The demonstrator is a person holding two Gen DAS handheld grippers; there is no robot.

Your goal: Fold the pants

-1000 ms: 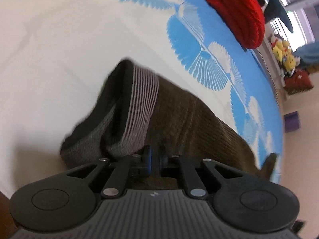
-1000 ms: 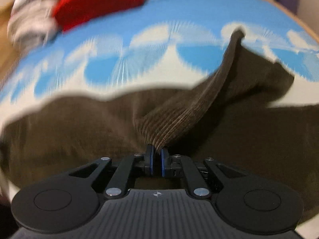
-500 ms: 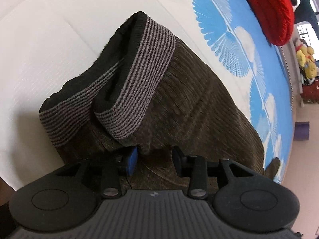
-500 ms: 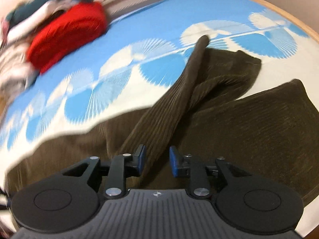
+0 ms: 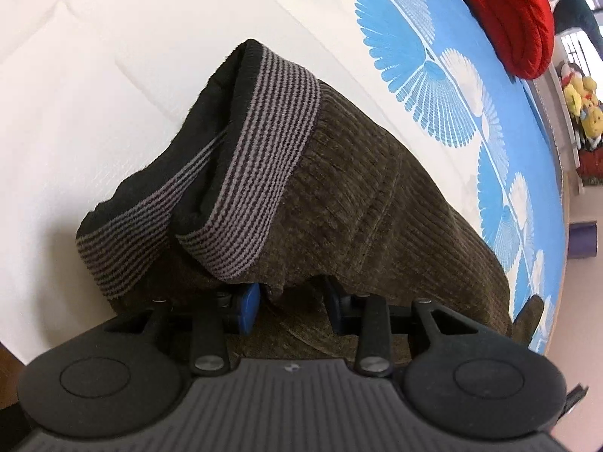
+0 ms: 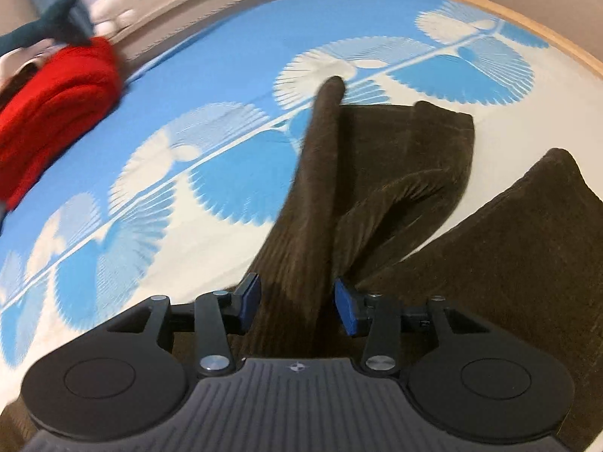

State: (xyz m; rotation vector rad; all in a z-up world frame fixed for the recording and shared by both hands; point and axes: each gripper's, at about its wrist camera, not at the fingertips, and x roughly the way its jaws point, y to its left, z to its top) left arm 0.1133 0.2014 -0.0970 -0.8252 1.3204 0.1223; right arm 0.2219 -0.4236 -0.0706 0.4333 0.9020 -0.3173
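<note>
Dark brown corduroy pants [image 5: 369, 203] lie on a bed. In the left wrist view their grey-and-black striped waistband [image 5: 264, 173] is folded over and stands up in a hump. My left gripper [image 5: 290, 301] is open, with its jaws either side of a fold of the cloth just below the waistband. In the right wrist view the pants [image 6: 505, 263] lie bunched, with a raised ridge of cloth [image 6: 312, 196] running away from me. My right gripper [image 6: 297, 301] is open, its jaws astride the near end of that ridge.
The bed cover [image 6: 211, 86] is blue and white with fan shapes, plain white [image 5: 94, 75] near the waistband. A red knitted garment [image 6: 49, 105] lies at the far side, also in the left wrist view [image 5: 512, 11]. Soft toys [image 5: 580, 101] sit beyond the bed. A wooden edge [image 6: 546, 34] borders it.
Both grippers were shut on the pants one second ago and have opened, letting the cloth go. The cloth has dropped onto the bed. The right gripper's view has swung left to right.
</note>
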